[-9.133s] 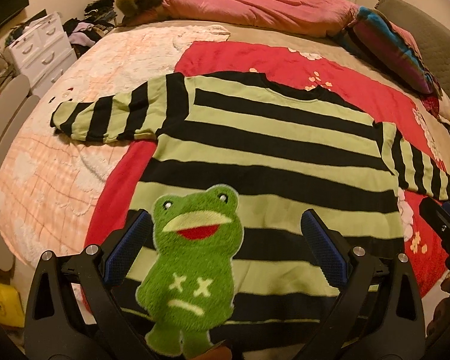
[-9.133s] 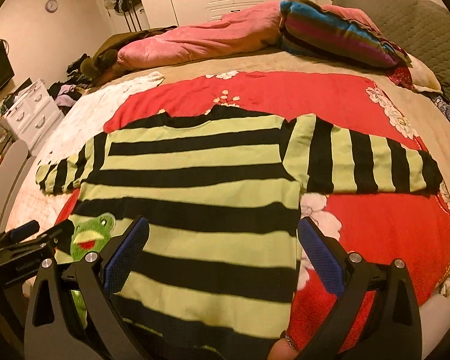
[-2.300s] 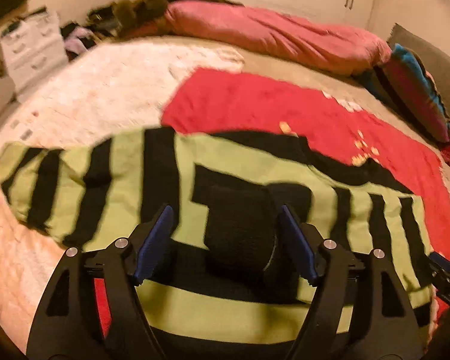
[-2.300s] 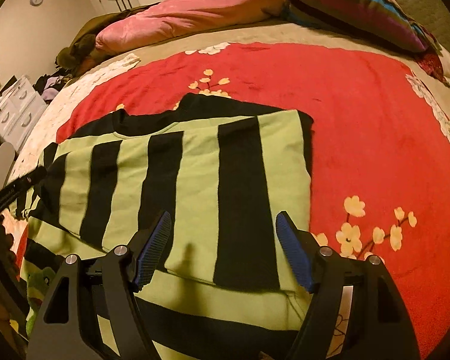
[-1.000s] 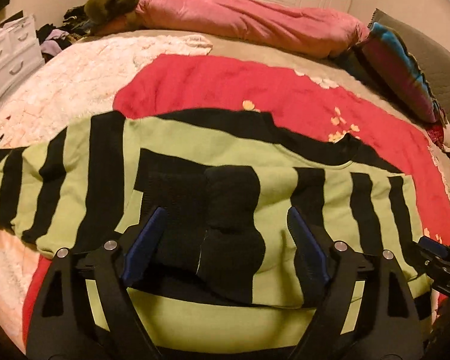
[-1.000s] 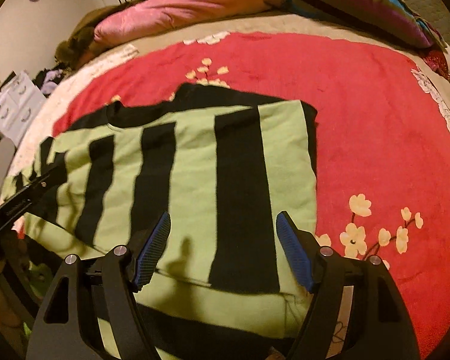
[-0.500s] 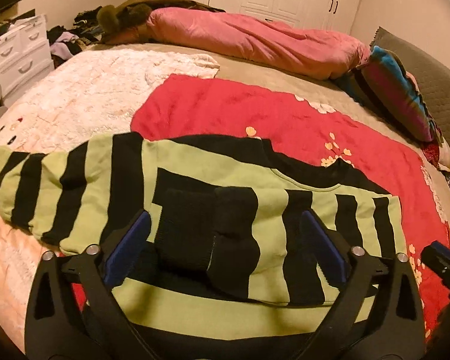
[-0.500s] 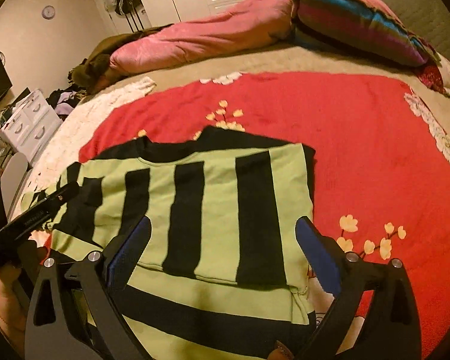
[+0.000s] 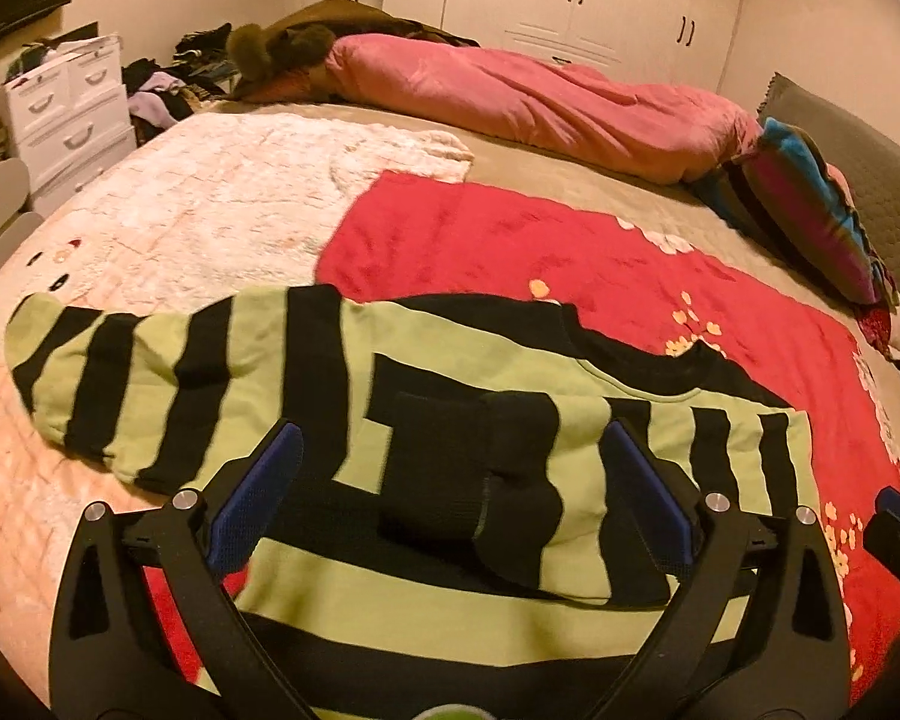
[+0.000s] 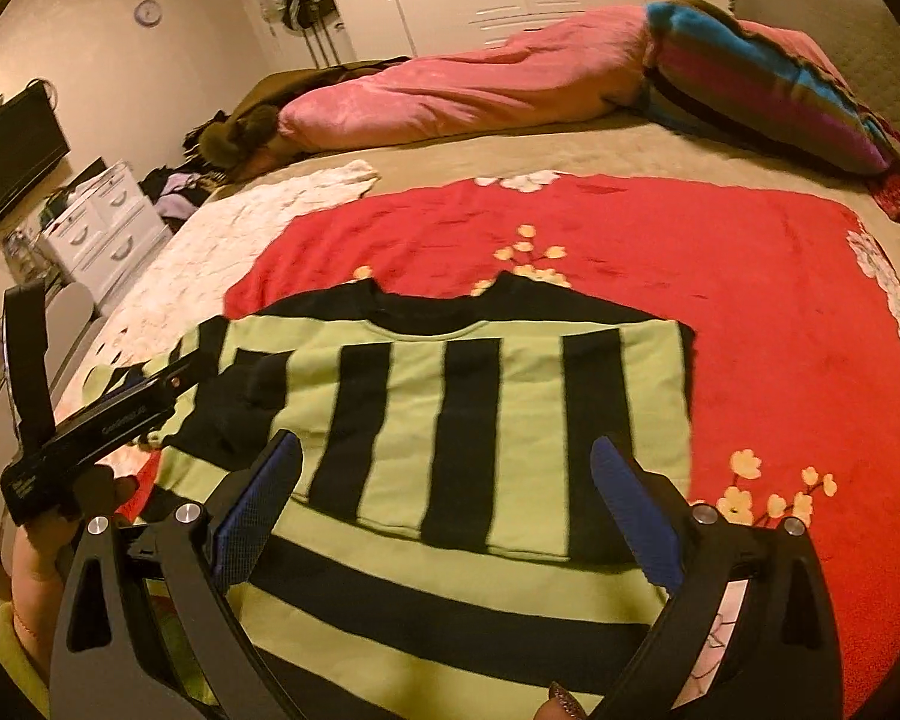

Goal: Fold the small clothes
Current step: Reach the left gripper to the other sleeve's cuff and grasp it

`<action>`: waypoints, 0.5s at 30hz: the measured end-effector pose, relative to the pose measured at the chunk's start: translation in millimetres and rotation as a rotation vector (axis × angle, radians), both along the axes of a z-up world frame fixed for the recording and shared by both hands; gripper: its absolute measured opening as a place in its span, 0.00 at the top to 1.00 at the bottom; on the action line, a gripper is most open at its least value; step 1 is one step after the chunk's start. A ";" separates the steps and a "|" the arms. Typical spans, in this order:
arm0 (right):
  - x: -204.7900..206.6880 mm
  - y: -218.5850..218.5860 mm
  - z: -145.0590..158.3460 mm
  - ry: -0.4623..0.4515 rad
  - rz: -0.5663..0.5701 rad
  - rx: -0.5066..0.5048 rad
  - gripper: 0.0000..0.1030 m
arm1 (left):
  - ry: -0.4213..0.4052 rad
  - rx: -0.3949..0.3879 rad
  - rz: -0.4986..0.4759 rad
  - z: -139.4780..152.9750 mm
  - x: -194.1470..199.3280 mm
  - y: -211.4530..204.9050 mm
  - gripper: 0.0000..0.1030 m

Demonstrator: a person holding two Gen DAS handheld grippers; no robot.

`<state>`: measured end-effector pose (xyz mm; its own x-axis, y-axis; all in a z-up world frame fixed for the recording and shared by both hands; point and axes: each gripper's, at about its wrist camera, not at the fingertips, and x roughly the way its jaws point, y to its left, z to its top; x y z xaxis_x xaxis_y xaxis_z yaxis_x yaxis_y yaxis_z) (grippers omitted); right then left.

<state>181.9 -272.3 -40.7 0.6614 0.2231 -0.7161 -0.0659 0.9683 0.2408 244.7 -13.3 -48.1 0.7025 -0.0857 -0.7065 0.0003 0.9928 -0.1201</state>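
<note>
Nine seconds back the striped sweater lay spread flat with both sleeves out; now its right sleeve lies folded across the chest. Both the left gripper and right gripper have spread wider and apparently lifted away.

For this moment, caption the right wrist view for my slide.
Open right tool above striped sweater, one sleeve folded across, on red blanket.
</note>
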 end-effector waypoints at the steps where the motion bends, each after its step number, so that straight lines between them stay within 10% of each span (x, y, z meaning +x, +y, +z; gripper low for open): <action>1: 0.1 5.0 1.2 -0.002 0.012 -0.003 0.06 | -0.002 0.000 0.006 0.6 -0.7 2.4 0.09; 15: 0.5 52.6 12.9 -0.014 0.110 -0.031 0.06 | 0.003 -0.055 0.133 2.7 -8.5 57.6 0.09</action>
